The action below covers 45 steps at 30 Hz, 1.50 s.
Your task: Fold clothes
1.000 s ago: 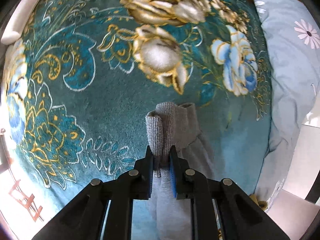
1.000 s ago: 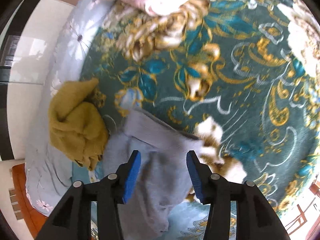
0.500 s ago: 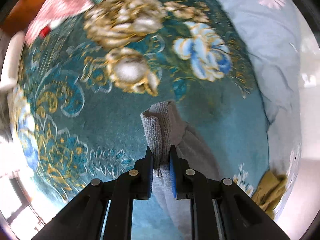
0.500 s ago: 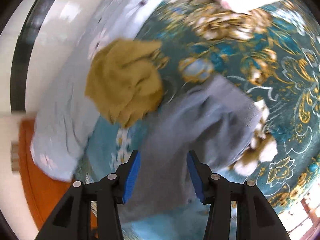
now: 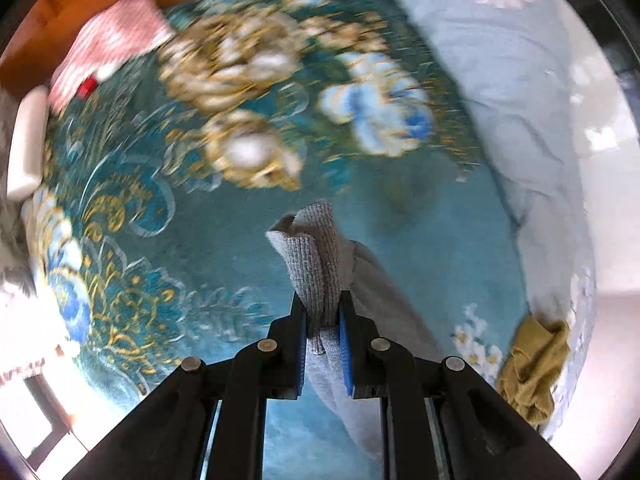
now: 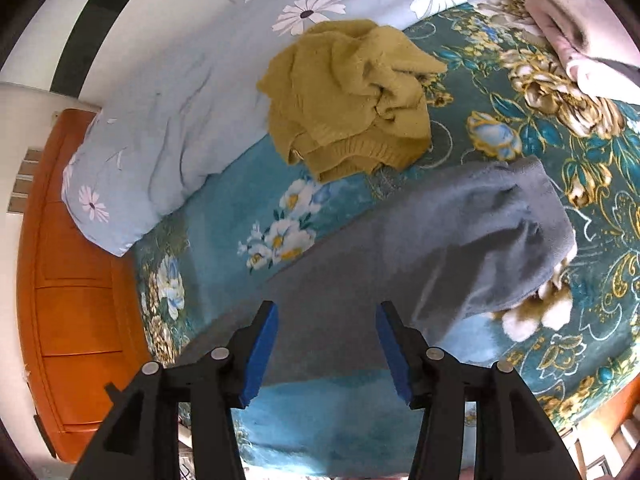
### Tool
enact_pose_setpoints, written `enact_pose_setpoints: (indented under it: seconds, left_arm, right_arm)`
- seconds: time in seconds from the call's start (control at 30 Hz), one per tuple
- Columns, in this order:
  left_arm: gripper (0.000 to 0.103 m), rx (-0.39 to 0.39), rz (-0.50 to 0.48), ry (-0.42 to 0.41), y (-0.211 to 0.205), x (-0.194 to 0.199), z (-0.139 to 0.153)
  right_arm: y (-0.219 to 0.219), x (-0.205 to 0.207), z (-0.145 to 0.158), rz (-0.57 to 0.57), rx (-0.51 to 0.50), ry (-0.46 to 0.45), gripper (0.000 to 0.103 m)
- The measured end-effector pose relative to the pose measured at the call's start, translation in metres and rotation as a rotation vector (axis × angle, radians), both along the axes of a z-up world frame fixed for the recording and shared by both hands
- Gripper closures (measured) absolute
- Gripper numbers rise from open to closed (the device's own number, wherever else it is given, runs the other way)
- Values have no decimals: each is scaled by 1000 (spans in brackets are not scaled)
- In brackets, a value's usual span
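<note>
1. Grey ribbed knit, the cuff (image 5: 316, 256) of a grey garment (image 6: 460, 256), stands bunched between the blue pads of the left gripper (image 5: 323, 312), which is closed tight on it; the smoother fleece body trails down and right from the cuff over the bed.
2. Plush teal blanket (image 5: 192, 264) with gold scrollwork and pale blossoms covers the bed beneath.
3. Right gripper (image 6: 326, 320) hangs wide open above the grey garment's flat dark expanse, holding nothing; its blue pads sit well apart.
4. Mustard chunky-knit sweater (image 6: 352, 96) lies crumpled in a rounded heap just beyond the grey garment, against a pale blue daisy-print pillow (image 6: 160, 136).
5. Pink folded cloth (image 6: 576, 36) rests at the blanket's far corner in the right view.
6. Orange wooden bed frame (image 6: 76, 280) borders the mattress edge.
</note>
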State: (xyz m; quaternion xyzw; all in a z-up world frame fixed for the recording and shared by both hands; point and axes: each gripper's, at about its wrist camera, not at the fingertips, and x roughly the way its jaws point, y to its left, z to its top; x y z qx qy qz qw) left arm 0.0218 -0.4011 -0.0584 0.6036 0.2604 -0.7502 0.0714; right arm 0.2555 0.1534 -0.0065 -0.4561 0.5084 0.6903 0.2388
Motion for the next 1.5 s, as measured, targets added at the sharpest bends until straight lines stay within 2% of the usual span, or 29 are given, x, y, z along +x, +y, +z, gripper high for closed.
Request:
enact_pose_setpoints:
  seconds: [0.1, 0.23, 0.3, 0.33, 0.43, 0.67, 0.77, 0.83, 0.93, 1.07, 1.17, 1.33, 1.5]
  left_arm:
    - [88, -17, -93, 80, 35, -8, 31]
    - [88, -69, -281, 202, 114, -4, 74]
    - [88, -91, -381, 230, 157, 11, 80]
    - [88, -102, -441, 223, 184, 22, 76]
    - [88, -138, -576, 128, 249, 53, 44]
    - [88, -213, -752, -81, 354, 122, -39]
    - [87, -264, -823, -135, 381, 139, -56]
    - [76, -245, -823, -179, 387, 144, -60]
    - [56, -162, -788, -200, 384, 143, -54]
    - [55, -111, -721, -160, 362, 136, -32]
    - [55, -114, -592, -149, 320, 121, -18]
    - [55, -132, -369, -188, 239, 109, -9]
    - [55, -127, -274, -231, 185, 110, -10]
  right_arm:
    - [5, 15, -7, -28, -32, 10, 48]
    - [18, 36, -16, -43, -54, 28, 48]
    - [29, 48, -22, -64, -69, 35, 48]
    - [36, 57, -26, -84, -80, 42, 48]
    - [49, 77, -39, -114, -108, 50, 48]
    - [71, 121, -73, -117, -161, 13, 47]
    - [80, 136, -83, -125, -177, 0, 47]
    - [87, 144, -88, -130, -185, -4, 47]
    - [95, 142, -94, -125, -192, -1, 47]
    - [91, 117, -102, -74, -215, 20, 46]
    - [77, 89, -108, -4, -240, 42, 46]
    - [37, 32, -121, 155, -295, 80, 43]
    - [-4, -23, -135, 296, -306, 96, 43]
